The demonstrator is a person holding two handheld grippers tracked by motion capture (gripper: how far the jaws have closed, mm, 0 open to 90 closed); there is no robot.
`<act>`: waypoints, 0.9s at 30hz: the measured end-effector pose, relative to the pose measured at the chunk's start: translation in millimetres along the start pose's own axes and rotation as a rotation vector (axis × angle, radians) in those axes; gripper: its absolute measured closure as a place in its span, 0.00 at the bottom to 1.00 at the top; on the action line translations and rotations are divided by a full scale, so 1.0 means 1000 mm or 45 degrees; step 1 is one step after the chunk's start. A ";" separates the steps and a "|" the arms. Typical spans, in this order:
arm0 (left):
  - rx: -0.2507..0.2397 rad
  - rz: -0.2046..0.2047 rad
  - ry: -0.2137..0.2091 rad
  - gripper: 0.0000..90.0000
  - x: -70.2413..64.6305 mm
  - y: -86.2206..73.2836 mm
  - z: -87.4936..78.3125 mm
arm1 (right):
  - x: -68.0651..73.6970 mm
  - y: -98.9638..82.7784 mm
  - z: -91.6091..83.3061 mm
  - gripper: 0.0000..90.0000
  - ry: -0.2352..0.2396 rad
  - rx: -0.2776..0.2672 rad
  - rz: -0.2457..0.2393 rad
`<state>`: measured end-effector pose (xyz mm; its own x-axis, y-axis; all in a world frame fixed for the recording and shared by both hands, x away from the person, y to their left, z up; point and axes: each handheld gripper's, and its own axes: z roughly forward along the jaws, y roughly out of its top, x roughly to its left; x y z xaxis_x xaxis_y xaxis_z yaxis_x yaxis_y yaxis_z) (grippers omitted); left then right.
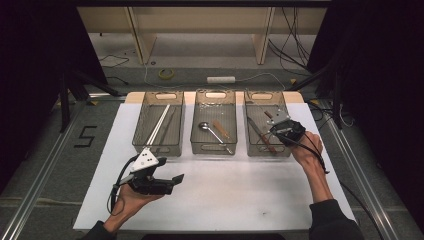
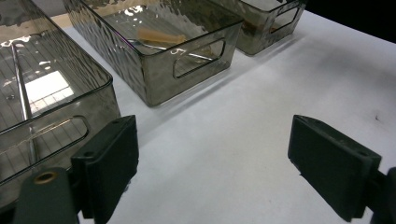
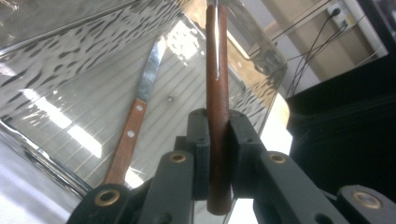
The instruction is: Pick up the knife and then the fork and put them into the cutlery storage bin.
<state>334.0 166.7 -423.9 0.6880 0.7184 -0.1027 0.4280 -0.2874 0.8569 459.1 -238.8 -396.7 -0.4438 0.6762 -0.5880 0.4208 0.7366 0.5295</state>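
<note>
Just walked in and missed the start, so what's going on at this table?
A person is sorting cutlery among three clear bins. The right gripper is clamped on a brown wooden handle over the right bin, where a wooden-handled knife already lies. The left gripper hovers open over the white table.

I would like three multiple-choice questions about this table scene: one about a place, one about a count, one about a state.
1. Where does the knife with the wooden handle lie?
A. in the bin at the right
B. on the white table
C. in the bin at the left

2. How many clear bins stand on the table?
A. two
B. three
C. four

3. How are the right gripper's jaws?
A. wide open
B. shut on nothing
C. shut on a brown handle

Answers: 1 A, the right gripper view shows it on that bin's floor; 2 B, three stand in a row; 3 C, both pads press the handle.
</note>
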 end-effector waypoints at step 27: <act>-0.068 0.001 0.015 0.17 -0.002 -0.002 -0.006 | -0.008 0.005 0.027 0.90 0.136 0.176 0.215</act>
<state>328.3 169.8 -421.8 0.6812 0.7258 -0.0959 0.3952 -0.2543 0.8827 486.6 -240.9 -405.8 -0.4361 0.7925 -0.4263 0.5972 0.6093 0.5217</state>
